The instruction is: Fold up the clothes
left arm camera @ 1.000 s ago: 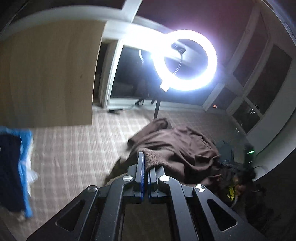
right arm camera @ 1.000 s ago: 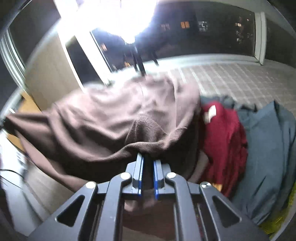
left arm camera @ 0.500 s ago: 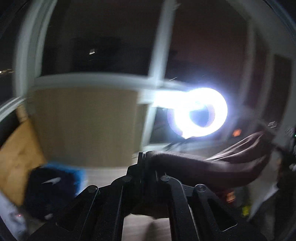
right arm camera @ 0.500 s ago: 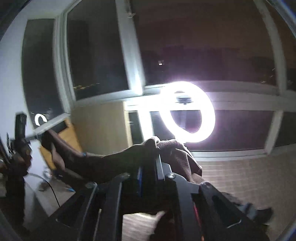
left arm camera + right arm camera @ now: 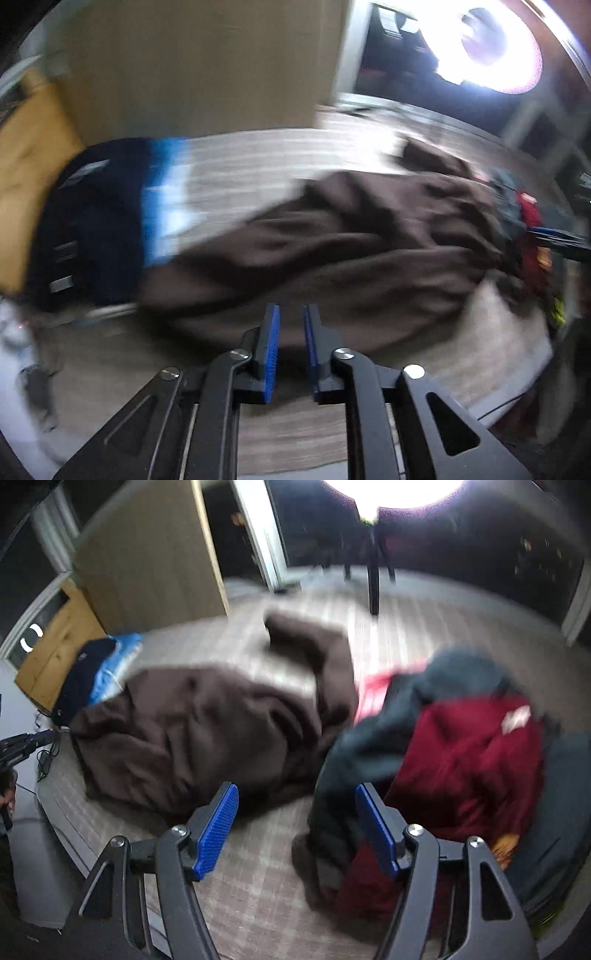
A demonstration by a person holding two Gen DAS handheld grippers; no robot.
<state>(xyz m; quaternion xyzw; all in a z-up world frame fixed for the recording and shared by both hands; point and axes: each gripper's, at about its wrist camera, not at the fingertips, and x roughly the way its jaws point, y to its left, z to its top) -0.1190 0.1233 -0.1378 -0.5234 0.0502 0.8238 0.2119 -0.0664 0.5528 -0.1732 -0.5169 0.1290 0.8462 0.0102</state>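
A brown garment (image 5: 351,243) lies spread and rumpled on the checked surface (image 5: 258,166); it also shows in the right wrist view (image 5: 207,731). My left gripper (image 5: 291,314) hangs just above its near edge, jaws a little apart, with nothing between them. My right gripper (image 5: 297,797) is wide open and empty above the surface, between the brown garment and a heap of clothes: a dark red garment (image 5: 472,760) and grey-blue ones (image 5: 384,731). Both views are motion-blurred.
A folded navy and blue pile (image 5: 96,221) lies at the left, seen also in the right wrist view (image 5: 92,675). A wooden panel (image 5: 207,66) stands behind it. A ring light (image 5: 491,48) on a stand (image 5: 373,576) glares at the far side.
Both grippers held the brown garment up in the air, then came down and let go. The garment now lies spread on the surface and both jaws have opened.
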